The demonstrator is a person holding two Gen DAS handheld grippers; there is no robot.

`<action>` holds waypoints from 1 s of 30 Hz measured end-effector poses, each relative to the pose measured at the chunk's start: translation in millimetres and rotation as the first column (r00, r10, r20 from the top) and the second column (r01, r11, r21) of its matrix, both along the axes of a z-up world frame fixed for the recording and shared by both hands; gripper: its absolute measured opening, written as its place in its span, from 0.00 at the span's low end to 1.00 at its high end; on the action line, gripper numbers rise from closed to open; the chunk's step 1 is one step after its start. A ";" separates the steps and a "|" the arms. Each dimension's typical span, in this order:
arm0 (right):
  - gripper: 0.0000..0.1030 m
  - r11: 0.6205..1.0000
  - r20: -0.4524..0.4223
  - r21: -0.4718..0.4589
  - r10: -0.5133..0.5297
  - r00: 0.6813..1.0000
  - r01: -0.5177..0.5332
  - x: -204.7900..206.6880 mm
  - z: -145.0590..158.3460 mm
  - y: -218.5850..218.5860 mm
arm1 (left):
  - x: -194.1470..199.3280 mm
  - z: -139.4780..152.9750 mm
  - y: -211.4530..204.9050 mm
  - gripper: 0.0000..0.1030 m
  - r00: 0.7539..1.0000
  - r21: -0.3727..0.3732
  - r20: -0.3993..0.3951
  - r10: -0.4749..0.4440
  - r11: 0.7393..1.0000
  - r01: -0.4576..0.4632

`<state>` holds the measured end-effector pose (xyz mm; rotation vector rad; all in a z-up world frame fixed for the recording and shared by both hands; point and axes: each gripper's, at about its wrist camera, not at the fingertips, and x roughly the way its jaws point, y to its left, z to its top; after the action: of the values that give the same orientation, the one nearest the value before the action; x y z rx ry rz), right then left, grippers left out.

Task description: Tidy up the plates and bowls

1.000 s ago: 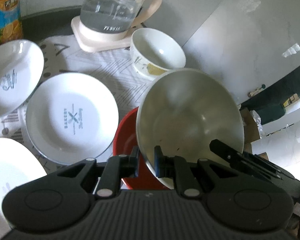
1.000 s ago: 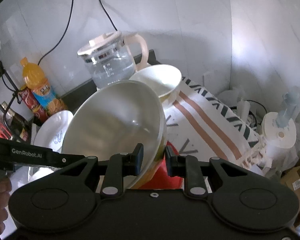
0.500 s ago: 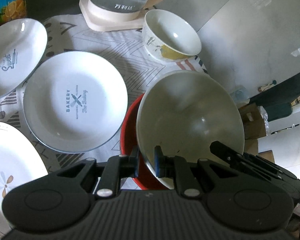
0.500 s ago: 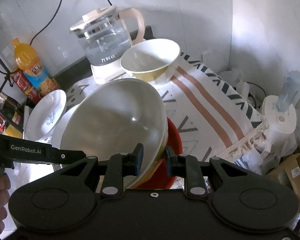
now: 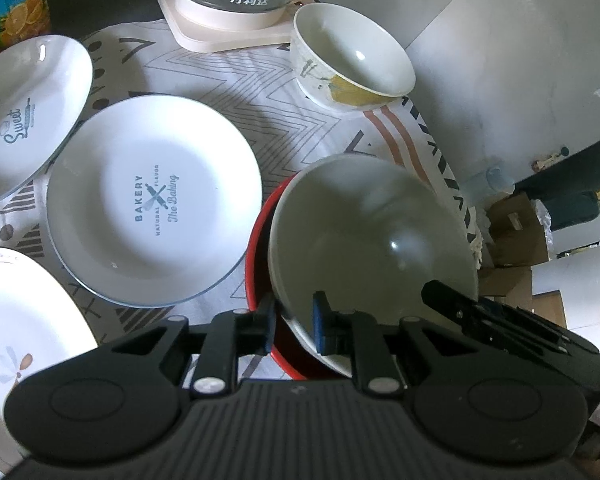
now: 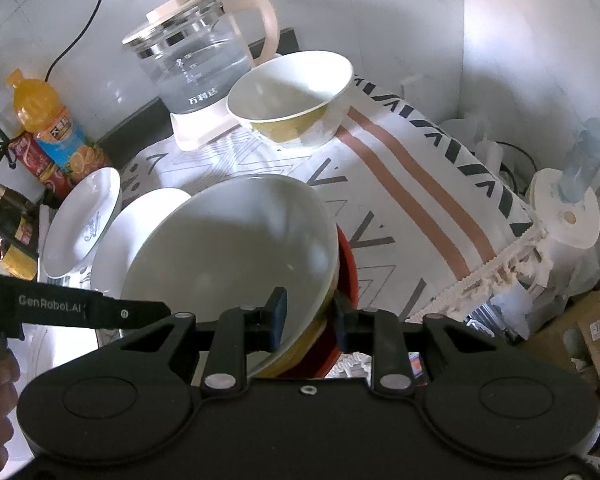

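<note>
both my claws, left claw (image 5: 294, 322) and right claw (image 6: 310, 316), are pinching the big white bowl (image 5: 372, 236) by its rim, mouth tipped toward the cameras, over the red bowl (image 5: 260, 240) at lower center.

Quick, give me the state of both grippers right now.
Left gripper: shut on the rim of the large white bowl.
Right gripper: shut on the opposite rim of the same bowl, which sits over the red bowl.

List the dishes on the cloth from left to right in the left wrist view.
Flower plate → Sweet plate → Bakery plate → red bowl → big white bowl, held at its rim by both grippers. The small bowl overlaps it, so it is omitted.
</note>
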<state>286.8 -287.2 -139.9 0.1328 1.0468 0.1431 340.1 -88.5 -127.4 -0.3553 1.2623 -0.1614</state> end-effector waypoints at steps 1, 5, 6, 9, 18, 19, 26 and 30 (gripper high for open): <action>0.27 1.000 -0.002 0.002 -0.005 1.000 0.005 0.4 1.2 -0.4 | 0.6 1.3 0.9 0.18 1.000 -0.003 -0.001 0.004 1.000 -0.004; 0.38 1.000 0.015 0.010 -0.001 1.000 0.001 -1.1 8.7 -0.9 | 1.1 9.4 1.2 0.36 1.000 -0.001 0.023 0.011 1.000 -0.011; 0.44 1.000 0.026 0.004 0.002 1.000 -0.002 -1.5 11.0 -0.8 | 0.8 12.7 0.6 0.39 0.999 0.007 0.038 0.012 1.000 -0.012; 0.45 1.000 0.051 0.010 0.023 0.998 -0.024 1.0 18.4 -0.3 | 2.6 19.8 -0.2 0.42 0.998 0.001 0.066 0.015 1.000 -0.015; 0.69 1.000 0.106 0.013 0.009 0.994 -0.011 14.5 30.3 -7.6 | 16.7 28.3 -0.1 0.52 0.993 0.012 0.103 0.049 0.999 -0.050; 0.72 1.000 0.110 0.012 0.004 0.994 -0.005 16.2 30.4 -9.1 | 18.9 28.4 0.3 0.53 0.993 0.013 0.107 0.057 0.998 -0.059; 0.87 1.000 0.127 0.004 -0.029 0.992 0.029 37.9 31.9 -25.4 | 38.4 27.4 1.0 0.60 0.985 0.019 0.128 0.115 0.993 -0.119; 0.90 1.000 0.136 0.012 -0.022 0.991 0.021 52.0 32.4 -32.6 | 53.7 29.2 0.4 0.61 0.975 0.018 0.157 0.157 0.987 -0.162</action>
<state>338.8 -319.9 -107.5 0.1416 0.9089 0.1363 393.7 -88.1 -98.1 -0.4086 1.0765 -0.0316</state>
